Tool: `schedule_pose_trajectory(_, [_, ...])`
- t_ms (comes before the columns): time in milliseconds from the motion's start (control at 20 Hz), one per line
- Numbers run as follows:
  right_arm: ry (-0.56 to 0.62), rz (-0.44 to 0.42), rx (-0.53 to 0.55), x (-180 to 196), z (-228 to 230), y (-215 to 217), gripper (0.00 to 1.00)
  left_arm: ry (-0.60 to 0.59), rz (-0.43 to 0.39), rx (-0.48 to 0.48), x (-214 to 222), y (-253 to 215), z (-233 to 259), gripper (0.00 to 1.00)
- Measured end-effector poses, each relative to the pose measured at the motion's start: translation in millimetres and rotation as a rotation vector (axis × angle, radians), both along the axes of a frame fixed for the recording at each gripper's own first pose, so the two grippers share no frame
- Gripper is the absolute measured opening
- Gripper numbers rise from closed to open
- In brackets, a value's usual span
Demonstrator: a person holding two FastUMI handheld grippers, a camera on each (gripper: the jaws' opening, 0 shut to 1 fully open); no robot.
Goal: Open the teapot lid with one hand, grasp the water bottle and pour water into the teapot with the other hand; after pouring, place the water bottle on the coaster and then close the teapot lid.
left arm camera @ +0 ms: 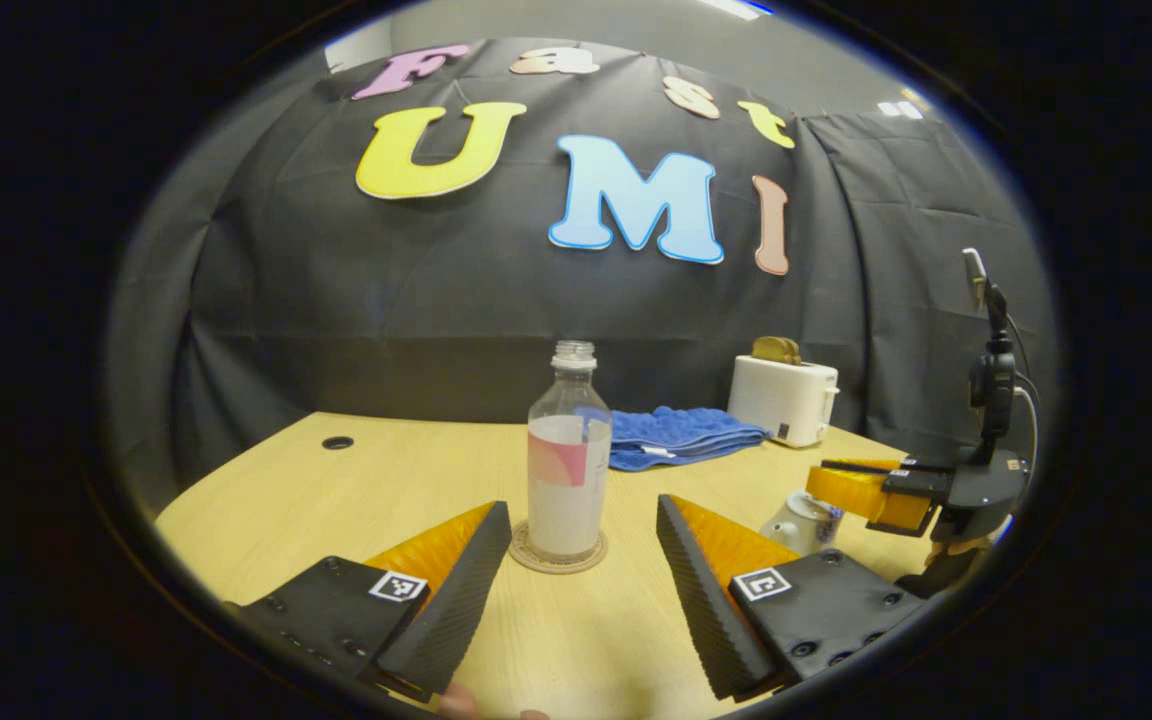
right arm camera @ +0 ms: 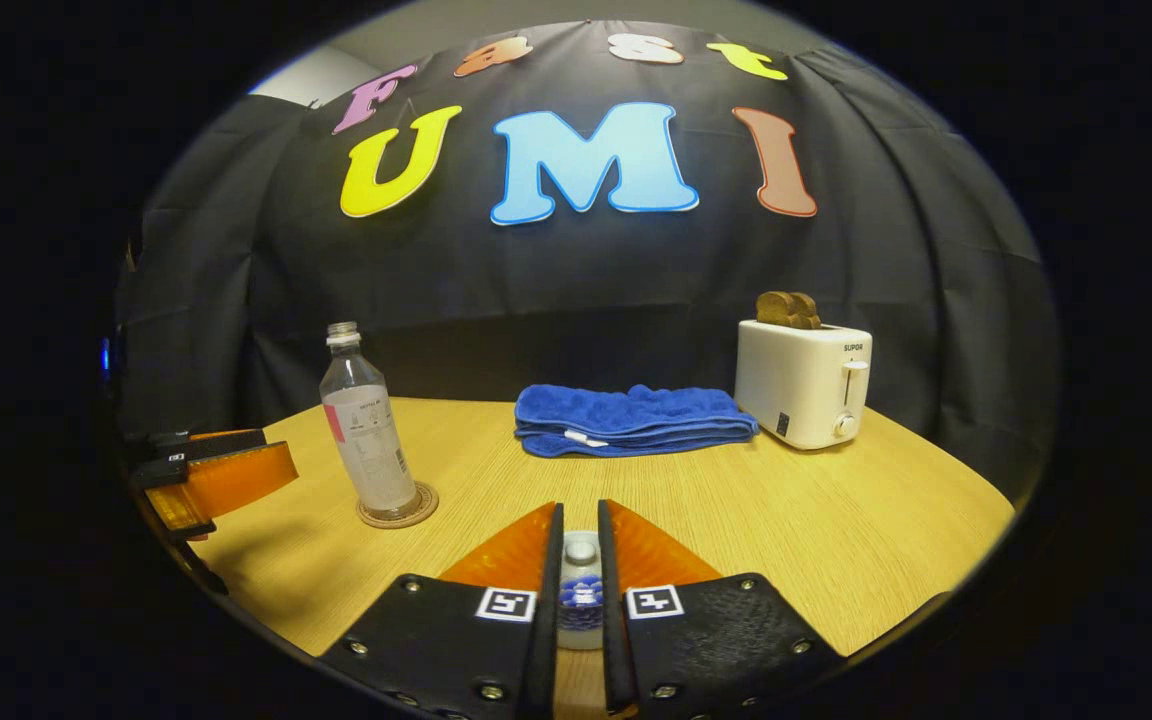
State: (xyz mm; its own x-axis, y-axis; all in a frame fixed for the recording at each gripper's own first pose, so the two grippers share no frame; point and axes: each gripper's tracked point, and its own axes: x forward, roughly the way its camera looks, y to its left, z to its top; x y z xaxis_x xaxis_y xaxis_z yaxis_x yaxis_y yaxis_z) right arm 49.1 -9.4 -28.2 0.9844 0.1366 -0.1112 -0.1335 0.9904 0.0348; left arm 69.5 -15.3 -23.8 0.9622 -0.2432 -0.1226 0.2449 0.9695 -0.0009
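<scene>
The right gripper (right arm camera: 578, 520) clamps the teapot lid's knob (right arm camera: 580, 550) between nearly closed fingers, while the left gripper (left arm camera: 581, 530) stands wide open just short of the bottle (left arm camera: 568, 455), upright on its coaster (left arm camera: 558, 555); beyond lie a towel (right arm camera: 631, 418) and toaster (right arm camera: 804, 382).

Bare tabletop (right arm camera: 836, 520) lay open between the bottle (right arm camera: 368, 440) on its coaster (right arm camera: 398, 508) and the toaster (right arm camera: 804, 385), folded blue towel (right arm camera: 631, 420) barred the back edge, left gripper (left arm camera: 576, 545) stood spread wide, bottle just ahead with room either side, teapot (left arm camera: 798, 520) off to its right
</scene>
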Motion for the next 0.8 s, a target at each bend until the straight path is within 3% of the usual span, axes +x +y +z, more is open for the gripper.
schedule_pose_trajectory(50, [-0.017,-0.008,0.004,-2.4,4.3,-1.1,0.24,-0.003,0.004,0.000,-2.1,-1.4,0.7,0.98])
schedule_pose_trajectory(500, [-0.078,-0.027,0.064,-48.7,20.3,11.3,0.24,-0.075,0.091,0.006,-47.4,1.8,15.1,0.98])
schedule_pose_trajectory(800, [-0.100,-0.047,0.026,-69.7,9.2,17.8,0.24,-0.107,0.144,-0.018,-78.7,11.1,12.0,0.98])
